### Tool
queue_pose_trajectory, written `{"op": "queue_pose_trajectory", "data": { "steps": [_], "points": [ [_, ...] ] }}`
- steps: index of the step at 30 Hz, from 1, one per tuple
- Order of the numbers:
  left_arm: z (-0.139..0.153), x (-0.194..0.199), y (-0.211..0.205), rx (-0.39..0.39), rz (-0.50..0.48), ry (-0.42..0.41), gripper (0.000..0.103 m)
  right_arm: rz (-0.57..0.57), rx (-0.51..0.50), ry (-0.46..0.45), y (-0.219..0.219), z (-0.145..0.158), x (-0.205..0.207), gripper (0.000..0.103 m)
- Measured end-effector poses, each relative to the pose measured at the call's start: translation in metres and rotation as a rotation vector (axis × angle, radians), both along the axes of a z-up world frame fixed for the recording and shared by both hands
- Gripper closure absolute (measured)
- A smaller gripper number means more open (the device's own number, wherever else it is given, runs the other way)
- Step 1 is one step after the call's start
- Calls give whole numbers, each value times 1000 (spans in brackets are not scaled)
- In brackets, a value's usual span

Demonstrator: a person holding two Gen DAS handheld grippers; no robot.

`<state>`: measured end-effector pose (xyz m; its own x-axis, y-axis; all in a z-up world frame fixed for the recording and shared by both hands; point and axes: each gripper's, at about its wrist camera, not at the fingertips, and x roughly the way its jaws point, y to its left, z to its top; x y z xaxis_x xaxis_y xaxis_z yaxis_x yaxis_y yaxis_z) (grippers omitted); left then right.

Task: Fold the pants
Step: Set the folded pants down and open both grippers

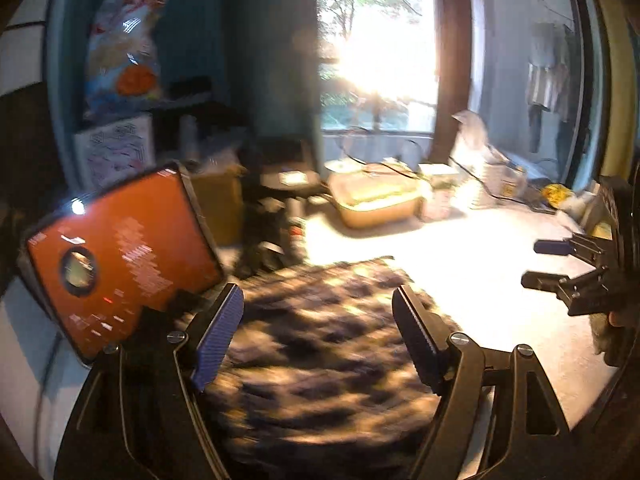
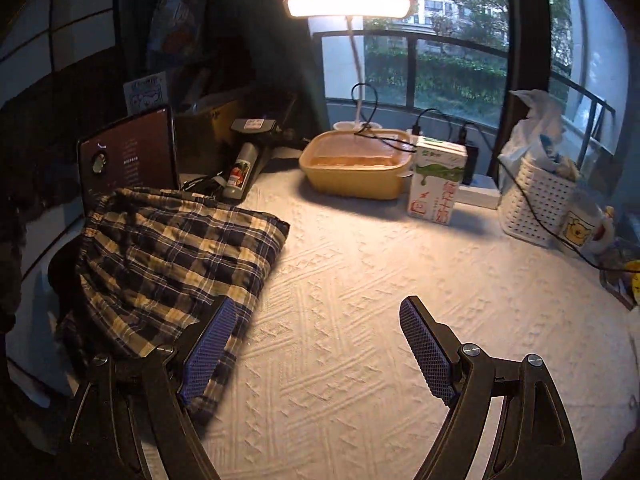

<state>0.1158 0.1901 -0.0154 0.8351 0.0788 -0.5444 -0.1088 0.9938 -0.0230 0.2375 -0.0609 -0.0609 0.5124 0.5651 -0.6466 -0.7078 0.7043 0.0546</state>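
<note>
The plaid pants (image 2: 172, 256) lie folded in a stack at the counter's (image 2: 360, 320) left edge, just in front of a tablet (image 2: 128, 156). Both tongs are released and grasp nothing: the left tongs (image 1: 318, 308) hang over the stack, the right tongs (image 2: 316, 316) beside its corner. A careless sweep could snag the cloth, undo the fold or drag it off the edge.
</note>
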Motion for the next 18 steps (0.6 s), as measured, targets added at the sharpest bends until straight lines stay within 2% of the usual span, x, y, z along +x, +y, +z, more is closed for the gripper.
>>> {"op": "queue_pose_trajectory", "data": {
  "steps": [5, 10, 18],
  "points": [
    [-10, -2, -35, -55, -37, 9, 26, -54, 18, -17, -35, 9, -18, 17],
    [-9, -14, -68, -68, -71, -2, 26, -102, 24, -50, -70, 16, -41, 17],
    [12, -43, -110, -27, -121, -60, 26, -190, 54, -112, -118, 30, -75, 17]
  ]
}}
